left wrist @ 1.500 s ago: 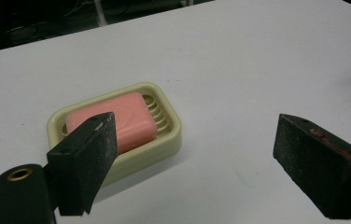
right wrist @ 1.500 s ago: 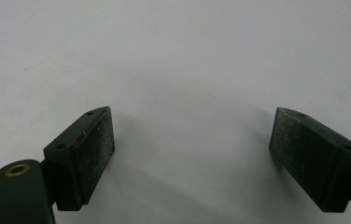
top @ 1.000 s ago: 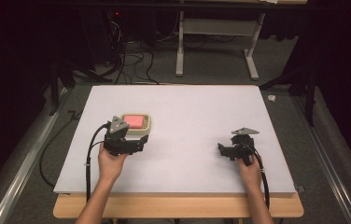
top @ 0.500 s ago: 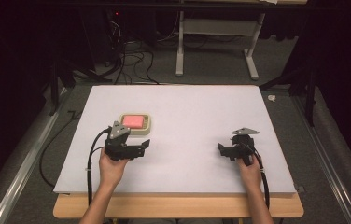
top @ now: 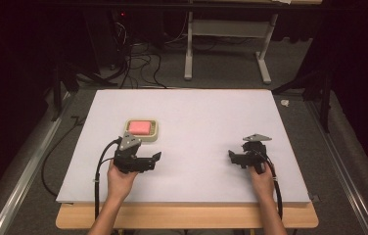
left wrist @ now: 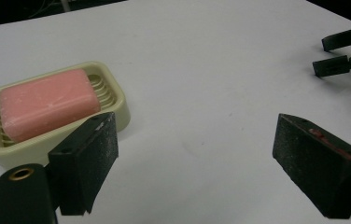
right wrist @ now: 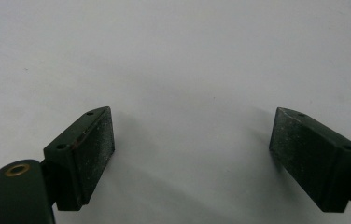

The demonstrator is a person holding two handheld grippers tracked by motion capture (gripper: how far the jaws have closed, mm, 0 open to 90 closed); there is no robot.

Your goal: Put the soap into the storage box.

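A pink bar of soap (top: 140, 127) (left wrist: 47, 102) lies in a cream soap dish (top: 153, 134) (left wrist: 120, 100) on the white table top (top: 196, 117), left of centre. My left gripper (top: 155, 159) (left wrist: 197, 144) is just in front of the dish, pointing right. Its jaws are open with nothing between them, and the dish sits beside its left jaw. My right gripper (top: 231, 156) (right wrist: 192, 140) rests low over bare table at the right, pointing left, open and empty. The left gripper view shows its fingers (left wrist: 334, 65) at the top right.
The white board lies on a wooden table whose edge (top: 187, 218) runs along the near side. Cables (top: 138, 68) and a metal desk frame (top: 226, 54) stand on the dark floor beyond the far edge. A rail (top: 25, 166) runs along the left.
My left gripper has drawn back a little from the soap dish toward the near edge, leaving the dish uncovered. The right gripper has stayed put.
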